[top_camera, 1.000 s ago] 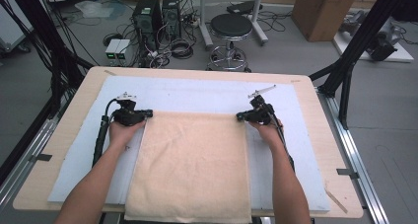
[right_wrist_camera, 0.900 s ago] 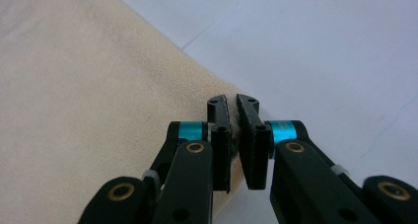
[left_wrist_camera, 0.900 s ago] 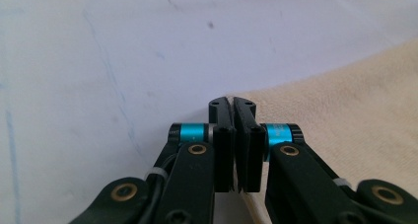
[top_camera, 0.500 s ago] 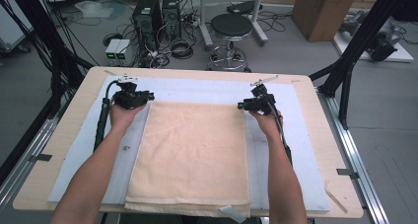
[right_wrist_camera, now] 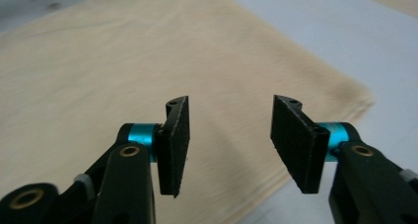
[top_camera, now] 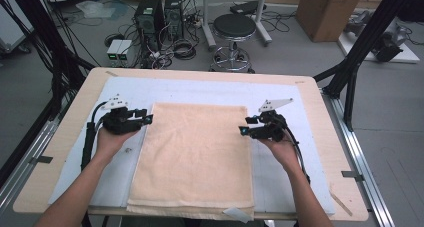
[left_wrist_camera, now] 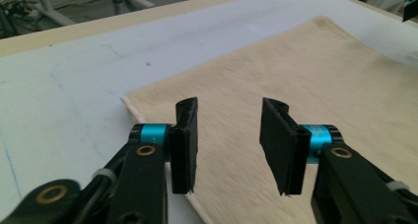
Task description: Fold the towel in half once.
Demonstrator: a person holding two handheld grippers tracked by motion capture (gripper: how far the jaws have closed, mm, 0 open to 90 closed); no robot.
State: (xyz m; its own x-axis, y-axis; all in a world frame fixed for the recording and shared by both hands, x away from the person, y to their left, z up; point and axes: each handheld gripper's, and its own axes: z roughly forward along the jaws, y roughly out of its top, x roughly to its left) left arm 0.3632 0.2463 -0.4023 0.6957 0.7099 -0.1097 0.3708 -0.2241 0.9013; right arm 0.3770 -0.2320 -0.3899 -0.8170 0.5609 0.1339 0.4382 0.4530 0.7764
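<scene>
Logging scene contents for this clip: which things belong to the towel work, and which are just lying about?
In the job:
- beige towel, flat on the pale mat
- left gripper, jaws just opened, nothing between
- right gripper, likewise

Lying about:
- black stool
- cardboard box
- computer towers
- floor cables

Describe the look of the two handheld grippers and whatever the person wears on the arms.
Both the left gripper and the right gripper are black, with flat black pads on teal collars, brass-coloured pivots, a grey three-cornered top plate and a trailing black cable. No sleeves show on the forearms.
</scene>
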